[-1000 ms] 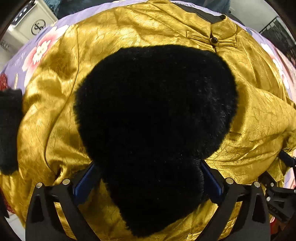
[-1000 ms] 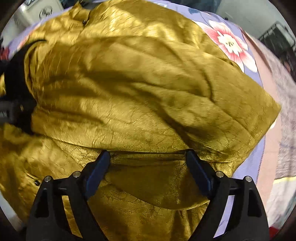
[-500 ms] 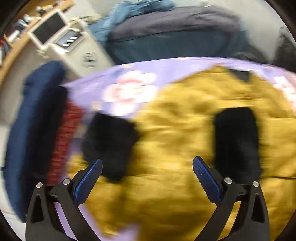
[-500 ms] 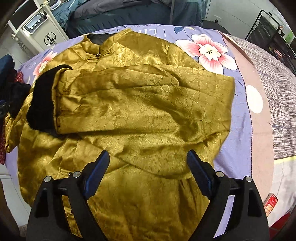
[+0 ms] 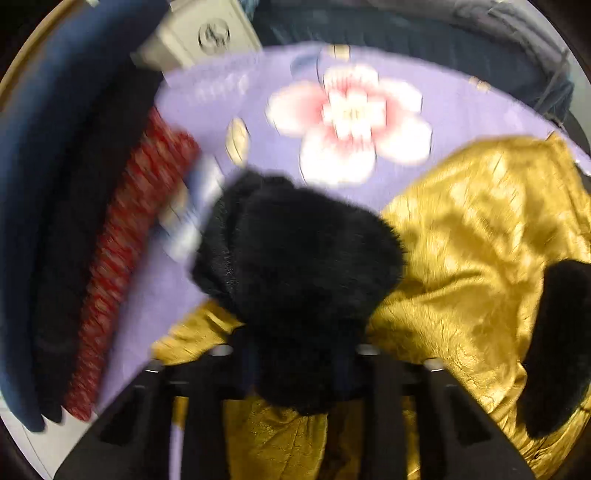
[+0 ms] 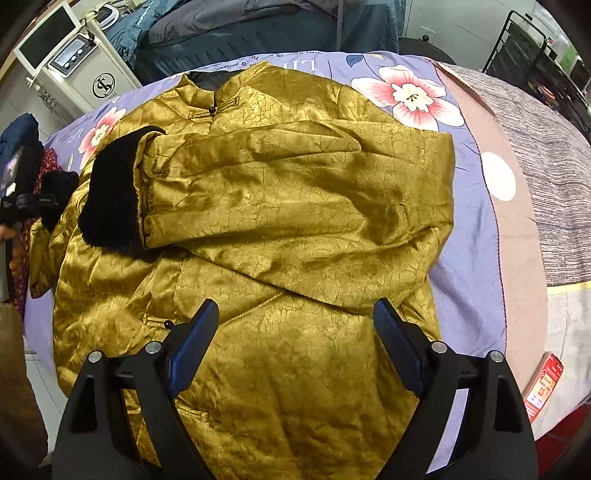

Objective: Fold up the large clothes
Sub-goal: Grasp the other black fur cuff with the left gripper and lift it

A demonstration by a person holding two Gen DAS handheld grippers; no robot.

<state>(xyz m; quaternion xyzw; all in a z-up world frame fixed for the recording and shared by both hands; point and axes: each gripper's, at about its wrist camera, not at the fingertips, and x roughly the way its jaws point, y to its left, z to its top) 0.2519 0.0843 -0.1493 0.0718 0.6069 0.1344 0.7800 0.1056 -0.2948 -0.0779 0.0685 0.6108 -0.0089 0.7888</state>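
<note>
A gold satin jacket (image 6: 280, 206) with black fur cuffs lies on the purple floral bedspread (image 6: 469, 192). One sleeve is folded across the chest, its black cuff (image 6: 114, 199) at the left. My right gripper (image 6: 291, 354) is open and empty above the jacket's lower hem. My left gripper (image 5: 295, 365) is shut on the other sleeve's black fur cuff (image 5: 299, 266), at the jacket's left edge. It also shows small in the right wrist view (image 6: 40, 203). The folded sleeve's cuff shows at the right of the left wrist view (image 5: 557, 343).
A pile of dark blue and red clothes (image 5: 92, 236) lies left of the jacket. A white machine with a screen (image 6: 70, 66) stands behind the bed, beside dark bedding (image 6: 258, 33). A black rack (image 6: 535, 59) stands at the far right. A red packet (image 6: 546, 384) lies at the bed's right edge.
My left gripper let go of the folded sleeve's cuff, swung left and shut on the other sleeve's cuff. My right gripper drew back from the jacket, still open.
</note>
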